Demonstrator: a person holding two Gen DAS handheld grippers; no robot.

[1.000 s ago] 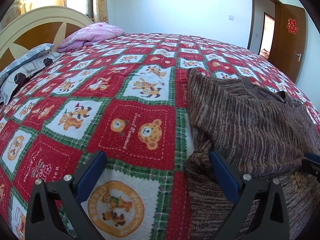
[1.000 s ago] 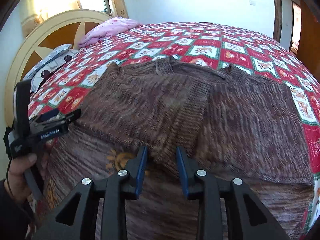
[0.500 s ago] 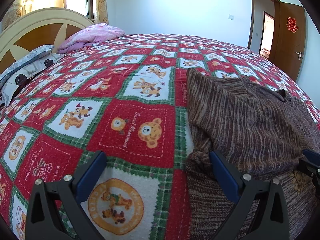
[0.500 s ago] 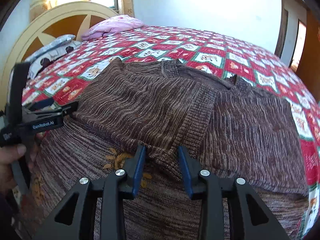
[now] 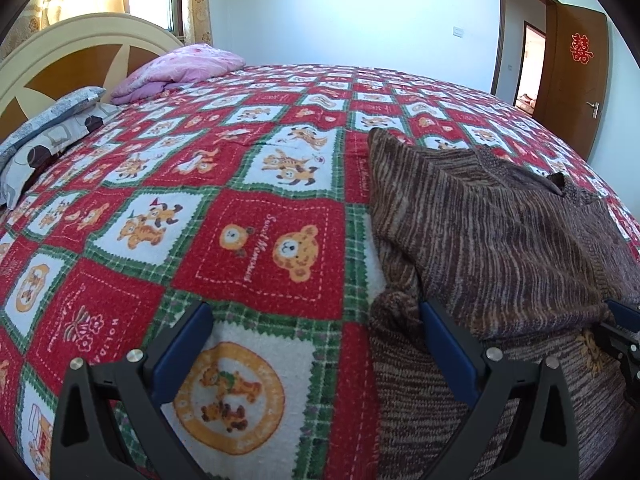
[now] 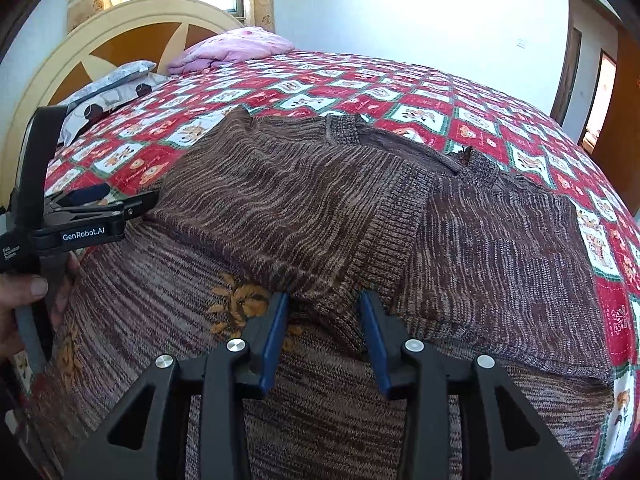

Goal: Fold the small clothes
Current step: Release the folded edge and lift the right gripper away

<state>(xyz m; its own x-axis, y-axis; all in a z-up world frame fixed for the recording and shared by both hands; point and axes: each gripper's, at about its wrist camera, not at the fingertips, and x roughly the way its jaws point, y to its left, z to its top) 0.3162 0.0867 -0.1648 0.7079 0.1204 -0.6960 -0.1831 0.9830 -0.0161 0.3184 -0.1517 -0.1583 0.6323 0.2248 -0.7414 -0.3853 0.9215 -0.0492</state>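
Observation:
A brown striped knit sweater (image 6: 304, 216) lies on the bed, its left sleeve folded across the chest; it also shows in the left wrist view (image 5: 500, 240). My left gripper (image 5: 316, 316) is open wide at the sweater's left edge, its right finger against the folded cloth, nothing held. It appears in the right wrist view (image 6: 100, 200) at the left. My right gripper (image 6: 323, 300) has its jaws partly apart, straddling the sleeve's ribbed cuff (image 6: 384, 232) without pinching it. Its tip shows at the right edge of the left wrist view (image 5: 620, 316).
The bed carries a red, white and green checked bear blanket (image 5: 256, 240). A pink folded quilt (image 5: 180, 68) and a grey patterned pillow (image 5: 44, 136) lie by the cream headboard (image 6: 132, 40). A brown door (image 5: 576, 72) stands open at the right.
My right gripper's jaws have widened around the cuff and the view has pulled back a little. The left gripper has stayed open in the same place.

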